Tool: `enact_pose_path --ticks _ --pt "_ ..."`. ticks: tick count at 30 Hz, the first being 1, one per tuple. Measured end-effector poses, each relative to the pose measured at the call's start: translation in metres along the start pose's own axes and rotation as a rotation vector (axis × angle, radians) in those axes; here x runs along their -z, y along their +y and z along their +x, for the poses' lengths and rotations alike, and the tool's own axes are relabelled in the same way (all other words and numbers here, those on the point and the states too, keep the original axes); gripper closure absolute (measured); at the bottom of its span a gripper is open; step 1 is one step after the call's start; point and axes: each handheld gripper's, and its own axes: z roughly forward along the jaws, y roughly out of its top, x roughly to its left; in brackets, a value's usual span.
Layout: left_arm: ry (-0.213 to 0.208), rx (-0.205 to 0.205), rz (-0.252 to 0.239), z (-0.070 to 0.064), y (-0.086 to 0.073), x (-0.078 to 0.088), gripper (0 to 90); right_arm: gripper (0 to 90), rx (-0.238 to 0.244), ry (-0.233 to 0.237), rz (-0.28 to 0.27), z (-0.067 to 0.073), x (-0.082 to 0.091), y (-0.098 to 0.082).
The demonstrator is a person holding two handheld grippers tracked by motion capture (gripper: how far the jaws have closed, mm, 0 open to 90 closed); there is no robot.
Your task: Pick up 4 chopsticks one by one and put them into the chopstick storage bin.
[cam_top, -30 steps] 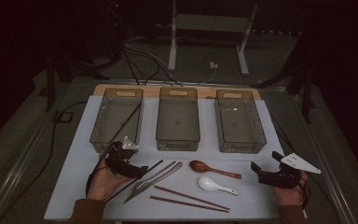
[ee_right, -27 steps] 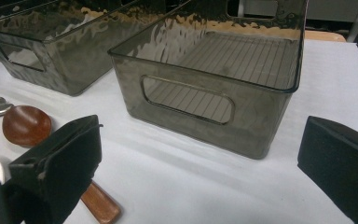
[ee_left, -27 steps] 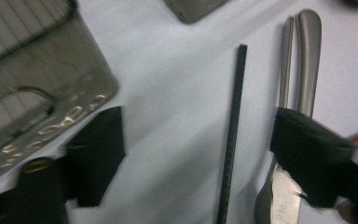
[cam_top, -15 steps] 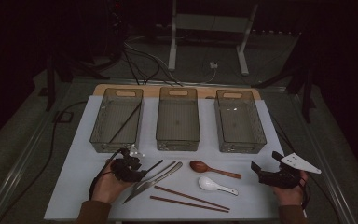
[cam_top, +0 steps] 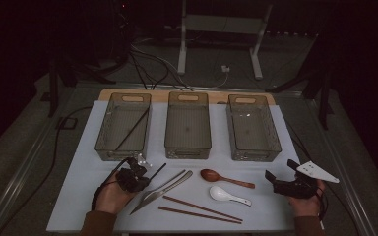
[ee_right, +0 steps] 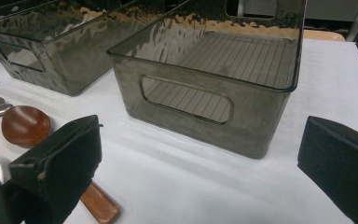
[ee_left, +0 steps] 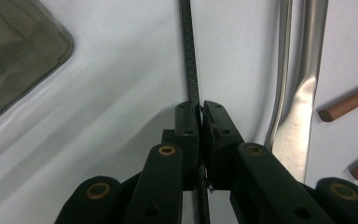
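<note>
Black chopstick (ee_left: pixel 189 56), just left of the steel tongs (ee_left: pixel 298 93), sits pinched in the left gripper (ee_left: pixel 199 109), whose fingers have just been closing; right gripper (ee_right: pixel 200 154) gapes empty.

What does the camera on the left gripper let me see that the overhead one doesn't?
The left gripper view shows the grip itself: the left gripper has just been closing and its jaws now pinch the black chopstick.

The high view shows the layout: three bins, a second black chopstick lying in the left bin, the wooden spoon, the white spoon and the open right gripper.

Both show the black chopstick, the metal chopsticks, the brown chopsticks and the white mat.
</note>
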Motion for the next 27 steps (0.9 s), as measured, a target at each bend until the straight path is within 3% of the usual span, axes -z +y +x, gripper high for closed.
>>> enact_pose_path --ticks 8,12,27 --pt "-0.040 0.025 -0.008 0.006 -0.001 0.000 87.7 0.0 0.002 0.000 0.003 0.000 0.000 0.000" --pt "-0.028 0.015 0.004 0.007 0.003 0.001 87.7 0.0 0.001 0.000 0.002 0.000 0.000 0.000" --pt "0.005 0.017 -0.040 0.014 0.012 0.020 87.8 0.0 0.001 -0.002 0.002 0.000 0.000 0.000"
